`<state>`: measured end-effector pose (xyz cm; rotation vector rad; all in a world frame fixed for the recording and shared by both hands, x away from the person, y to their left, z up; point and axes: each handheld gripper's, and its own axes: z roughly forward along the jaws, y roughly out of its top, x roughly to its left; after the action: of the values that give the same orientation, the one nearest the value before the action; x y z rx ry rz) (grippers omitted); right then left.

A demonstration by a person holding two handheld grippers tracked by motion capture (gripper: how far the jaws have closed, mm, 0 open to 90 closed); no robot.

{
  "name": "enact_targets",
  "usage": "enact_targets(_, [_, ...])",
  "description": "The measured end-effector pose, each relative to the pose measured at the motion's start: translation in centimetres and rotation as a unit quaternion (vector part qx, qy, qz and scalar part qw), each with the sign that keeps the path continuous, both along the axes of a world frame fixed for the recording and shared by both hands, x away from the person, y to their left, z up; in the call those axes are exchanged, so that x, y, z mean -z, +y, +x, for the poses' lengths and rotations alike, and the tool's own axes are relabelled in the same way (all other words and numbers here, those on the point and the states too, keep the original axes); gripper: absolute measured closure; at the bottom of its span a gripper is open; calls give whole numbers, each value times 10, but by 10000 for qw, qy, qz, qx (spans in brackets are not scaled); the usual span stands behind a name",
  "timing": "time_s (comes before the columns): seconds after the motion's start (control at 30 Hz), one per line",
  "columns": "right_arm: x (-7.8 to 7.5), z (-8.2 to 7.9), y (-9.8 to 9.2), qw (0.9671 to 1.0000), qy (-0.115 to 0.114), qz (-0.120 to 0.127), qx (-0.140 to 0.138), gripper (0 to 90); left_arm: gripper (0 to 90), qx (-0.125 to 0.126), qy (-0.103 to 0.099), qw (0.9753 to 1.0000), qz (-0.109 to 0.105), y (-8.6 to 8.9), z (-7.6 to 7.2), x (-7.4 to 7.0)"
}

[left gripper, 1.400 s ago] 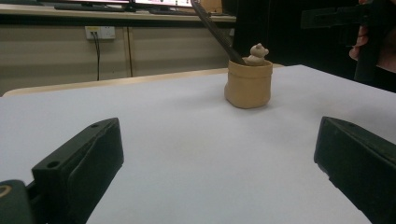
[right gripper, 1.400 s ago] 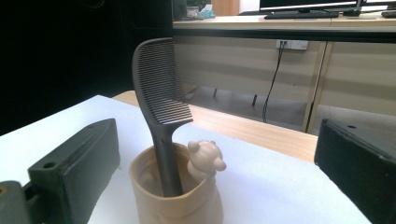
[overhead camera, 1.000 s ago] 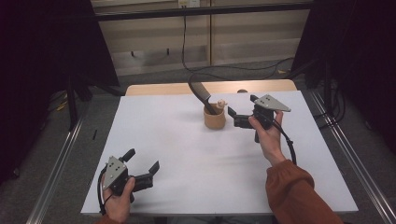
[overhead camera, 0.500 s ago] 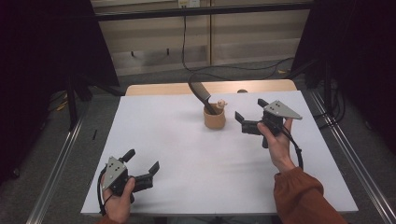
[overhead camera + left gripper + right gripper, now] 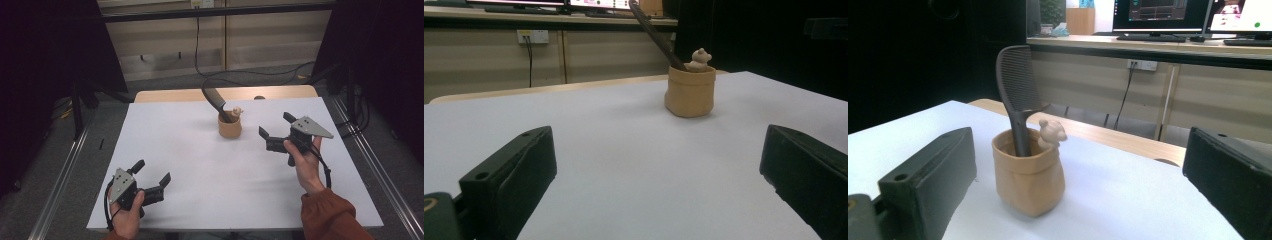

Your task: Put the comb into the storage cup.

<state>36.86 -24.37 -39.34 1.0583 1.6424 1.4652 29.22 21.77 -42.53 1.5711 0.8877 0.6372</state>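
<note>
A tan pouch-shaped cup (image 5: 230,127) stands near the back middle of the white table (image 5: 200,165). A dark slotted spatula (image 5: 216,101) leans in it, head up, beside a small beige bear figure (image 5: 237,112). My right gripper (image 5: 276,129) is held open just right of the cup, jaws pointed at it; the cup (image 5: 1029,172), the spatula (image 5: 1016,90) and the bear (image 5: 1051,131) stand close between its jaws. My left gripper (image 5: 151,171) is open at the front left, far from the cup (image 5: 690,90), with nothing between its fingers.
A wooden desk edge (image 5: 225,93) runs behind the white table. Cables (image 5: 200,45) hang over the floor beyond. Metal rails (image 5: 60,190) flank both sides of the table. Monitors (image 5: 1158,15) sit on a far counter in the right gripper view.
My right gripper has pulled back from the cup, to the right and toward the front, leaving the spatula in the cup. The left gripper has not moved.
</note>
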Motion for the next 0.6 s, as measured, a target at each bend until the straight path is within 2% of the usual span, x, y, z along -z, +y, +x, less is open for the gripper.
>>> enact_targets(0.4, [8,-20,-19,9997,-40,-46,219,2,15,9,4,10000,28,1,0,0])
enact_targets(0.6, [11,-30,-23,9995,-65,-114,289,12,15,-25,15,10000,-29,1,0,0])
